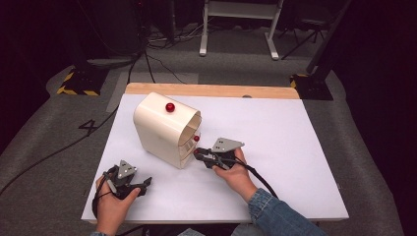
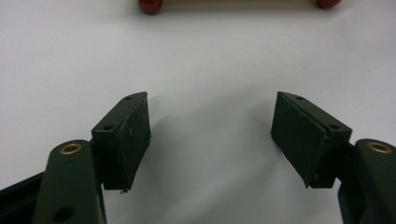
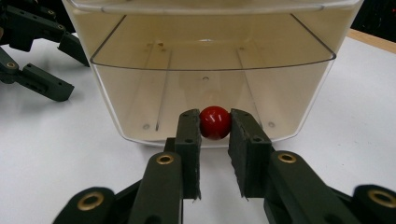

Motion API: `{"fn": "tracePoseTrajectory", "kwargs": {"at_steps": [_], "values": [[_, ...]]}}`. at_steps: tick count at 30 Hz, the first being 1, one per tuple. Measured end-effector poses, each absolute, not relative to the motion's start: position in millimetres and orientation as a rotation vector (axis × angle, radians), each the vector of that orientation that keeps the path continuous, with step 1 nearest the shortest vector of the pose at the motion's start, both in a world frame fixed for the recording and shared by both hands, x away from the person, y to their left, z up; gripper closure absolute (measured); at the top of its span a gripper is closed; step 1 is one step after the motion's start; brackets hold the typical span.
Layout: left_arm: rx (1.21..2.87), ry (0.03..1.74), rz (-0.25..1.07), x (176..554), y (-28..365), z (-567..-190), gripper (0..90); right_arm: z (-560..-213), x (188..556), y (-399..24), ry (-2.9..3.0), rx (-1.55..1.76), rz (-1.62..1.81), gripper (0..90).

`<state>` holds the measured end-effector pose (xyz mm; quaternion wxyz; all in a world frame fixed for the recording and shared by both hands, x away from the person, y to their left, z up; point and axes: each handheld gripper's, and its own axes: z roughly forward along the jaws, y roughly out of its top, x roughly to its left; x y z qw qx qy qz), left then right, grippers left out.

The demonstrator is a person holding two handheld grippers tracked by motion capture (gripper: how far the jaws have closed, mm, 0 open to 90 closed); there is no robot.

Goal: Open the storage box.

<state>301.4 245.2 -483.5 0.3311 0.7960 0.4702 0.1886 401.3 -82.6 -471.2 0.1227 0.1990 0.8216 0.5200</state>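
The small glossy red ball knob (image 3: 215, 122) on the lowest clear plastic drawer (image 3: 210, 100) of the cream rounded drawer cabinet (image 1: 162, 129), standing at about ten o'clock from the white table's (image 1: 295, 147) centre, is being pinched between the jaws of the right gripper (image 3: 215, 128). The left gripper (image 2: 210, 135) is being held at seven o'clock, jaws spread wide and empty. The knob is being judged hard and slippery and the drawer light, so a centred grip on the knob is advised.

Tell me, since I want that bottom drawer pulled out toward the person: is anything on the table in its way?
Nothing visible blocks it. The right gripper is shut on the bottom drawer's red knob, and the white tabletop in front of the drawer unit is bare. The left gripper sits open, off to the side.
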Motion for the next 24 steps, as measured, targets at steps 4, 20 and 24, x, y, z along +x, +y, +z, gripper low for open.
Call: {"fn": "tracePoseTrajectory", "kwargs": {"at_steps": [4,20,24], "values": [[2.080,1.229,0.493,301,245,-484,28.6,-467,398,-86,2.398,0.566,1.500,74.4],[2.080,1.230,0.488,302,245,-483,28.6,-440,366,-135,2.396,0.554,1.474,74.3],[2.080,1.233,0.485,302,245,-483,28.5,-439,359,-145,2.401,0.565,1.465,74.3]]}}
